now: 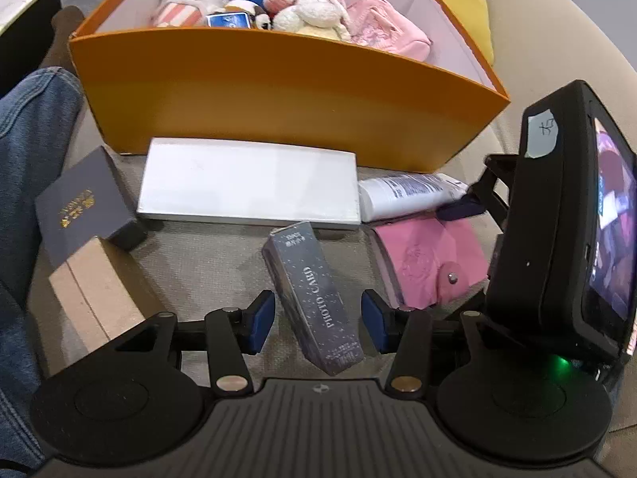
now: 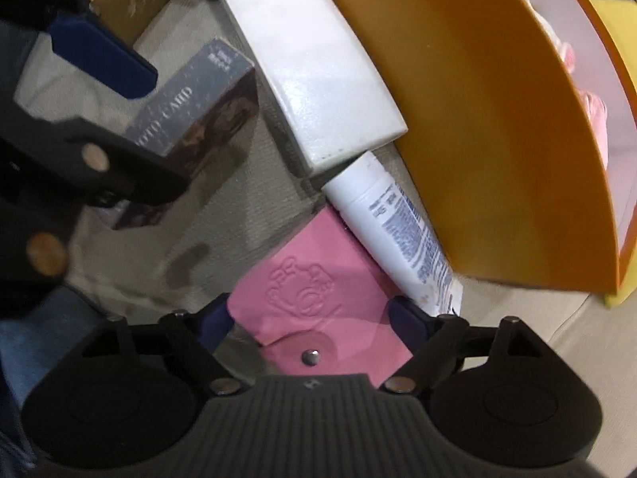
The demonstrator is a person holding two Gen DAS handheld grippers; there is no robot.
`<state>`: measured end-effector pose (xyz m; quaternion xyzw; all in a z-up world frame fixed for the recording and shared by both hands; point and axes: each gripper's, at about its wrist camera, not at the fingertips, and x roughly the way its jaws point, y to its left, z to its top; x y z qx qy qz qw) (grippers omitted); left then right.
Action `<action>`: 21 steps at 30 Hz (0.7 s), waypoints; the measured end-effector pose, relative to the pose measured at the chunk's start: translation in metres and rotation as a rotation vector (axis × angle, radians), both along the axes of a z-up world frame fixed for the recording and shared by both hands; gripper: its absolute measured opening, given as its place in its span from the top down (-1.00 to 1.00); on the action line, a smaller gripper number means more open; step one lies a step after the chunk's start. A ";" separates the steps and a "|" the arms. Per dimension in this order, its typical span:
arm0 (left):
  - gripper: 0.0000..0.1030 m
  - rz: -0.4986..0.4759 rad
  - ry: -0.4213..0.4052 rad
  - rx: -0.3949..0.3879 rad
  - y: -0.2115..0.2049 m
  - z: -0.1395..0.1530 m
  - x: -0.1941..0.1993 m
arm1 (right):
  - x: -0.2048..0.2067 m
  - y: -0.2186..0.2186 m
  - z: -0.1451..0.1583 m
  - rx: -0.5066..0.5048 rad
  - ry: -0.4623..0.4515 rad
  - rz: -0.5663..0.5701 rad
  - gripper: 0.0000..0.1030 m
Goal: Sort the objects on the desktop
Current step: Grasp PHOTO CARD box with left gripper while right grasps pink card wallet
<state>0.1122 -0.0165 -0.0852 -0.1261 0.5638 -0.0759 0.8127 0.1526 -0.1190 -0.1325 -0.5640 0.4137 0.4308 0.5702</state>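
The left gripper (image 1: 317,320) hangs with jaws parted either side of the dark photo-card box (image 1: 312,294), pads not pressing yet — it should square up along the box's long sides before closing. To its right, the right gripper (image 2: 308,324) stands spread wide over the pink wallet (image 2: 314,302), nothing gripped; it should keep clear of the white tube (image 2: 392,231) just beside. Behind, the orange box (image 1: 278,91) already holds plush toys (image 1: 306,12) and a pink pouch (image 1: 382,28).
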 end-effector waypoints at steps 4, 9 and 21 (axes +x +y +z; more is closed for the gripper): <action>-0.08 -0.011 -0.008 0.005 -0.002 -0.002 0.000 | -0.004 -0.006 0.000 0.013 -0.007 0.020 -0.71; 0.13 0.010 -0.024 0.001 0.002 0.002 0.000 | -0.012 -0.018 0.012 0.069 0.004 0.025 -0.33; 0.28 0.020 -0.052 0.003 0.009 0.010 -0.005 | 0.003 -0.048 0.064 0.286 0.056 -0.159 0.90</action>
